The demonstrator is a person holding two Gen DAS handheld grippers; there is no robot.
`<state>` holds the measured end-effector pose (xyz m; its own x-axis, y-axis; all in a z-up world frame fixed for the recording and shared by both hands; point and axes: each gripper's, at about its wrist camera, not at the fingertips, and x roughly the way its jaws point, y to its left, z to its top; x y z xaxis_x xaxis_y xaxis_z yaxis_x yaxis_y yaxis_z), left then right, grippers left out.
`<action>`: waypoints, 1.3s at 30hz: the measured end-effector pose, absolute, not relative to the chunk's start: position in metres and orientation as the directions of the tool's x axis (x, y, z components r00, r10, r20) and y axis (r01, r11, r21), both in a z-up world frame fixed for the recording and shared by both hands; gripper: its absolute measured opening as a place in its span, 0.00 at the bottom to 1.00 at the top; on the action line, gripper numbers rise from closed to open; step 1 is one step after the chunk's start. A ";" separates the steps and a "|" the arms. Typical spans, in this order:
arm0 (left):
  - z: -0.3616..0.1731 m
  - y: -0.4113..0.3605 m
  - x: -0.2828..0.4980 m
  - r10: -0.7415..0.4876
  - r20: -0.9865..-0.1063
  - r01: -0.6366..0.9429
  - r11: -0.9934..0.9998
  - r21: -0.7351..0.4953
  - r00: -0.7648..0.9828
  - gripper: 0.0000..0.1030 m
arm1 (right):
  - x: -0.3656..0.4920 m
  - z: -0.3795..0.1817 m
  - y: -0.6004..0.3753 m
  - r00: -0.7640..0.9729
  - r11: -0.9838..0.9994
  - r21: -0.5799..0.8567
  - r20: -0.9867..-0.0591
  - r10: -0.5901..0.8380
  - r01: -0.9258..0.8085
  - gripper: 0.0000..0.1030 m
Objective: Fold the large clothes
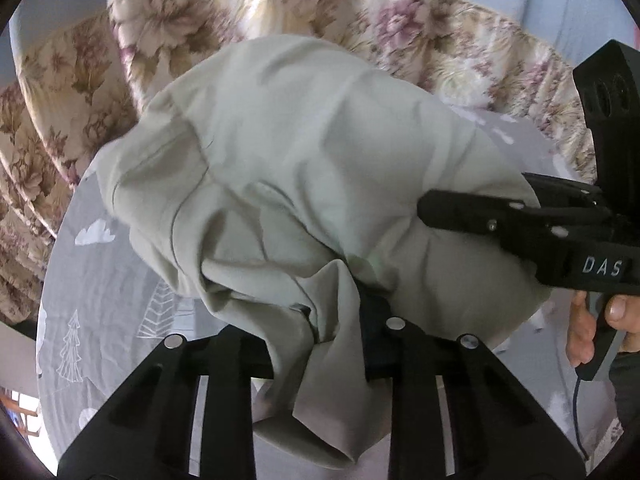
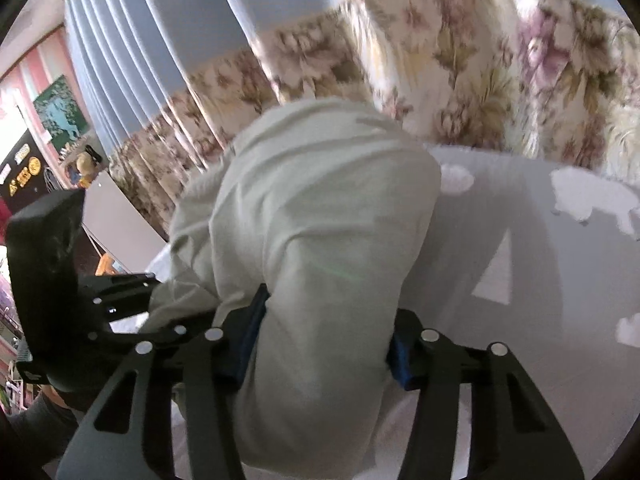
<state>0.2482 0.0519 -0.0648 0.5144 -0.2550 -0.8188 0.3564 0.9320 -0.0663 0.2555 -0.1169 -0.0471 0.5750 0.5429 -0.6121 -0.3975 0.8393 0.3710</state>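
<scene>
A large pale green garment hangs bunched over the grey printed bed sheet. My left gripper is shut on a gathered fold of it, and cloth drapes down over the fingers. My right gripper shows in the left wrist view reaching into the garment's right side. In the right wrist view the garment fills the middle, and my right gripper is shut on a thick fold between its blue pads. The left gripper's body shows at the left there.
A floral curtain hangs behind the bed, with blue-grey drapes above it. The sheet stretches to the right. A hand holds the right gripper's handle. Shelves and a picture stand at the far left.
</scene>
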 end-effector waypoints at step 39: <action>-0.017 -0.020 0.072 0.053 -0.677 0.090 0.980 0.175 0.734 0.97 | 0.023 -0.027 -0.274 0.808 0.998 0.059 -0.589 0.009 0.032 0.98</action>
<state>0.0725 -0.0203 -0.0175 0.7339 0.0534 -0.6772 0.0900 0.9805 0.1748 0.0230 -0.2744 -0.0266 0.8078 0.0095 -0.5894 0.0316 0.9977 0.0593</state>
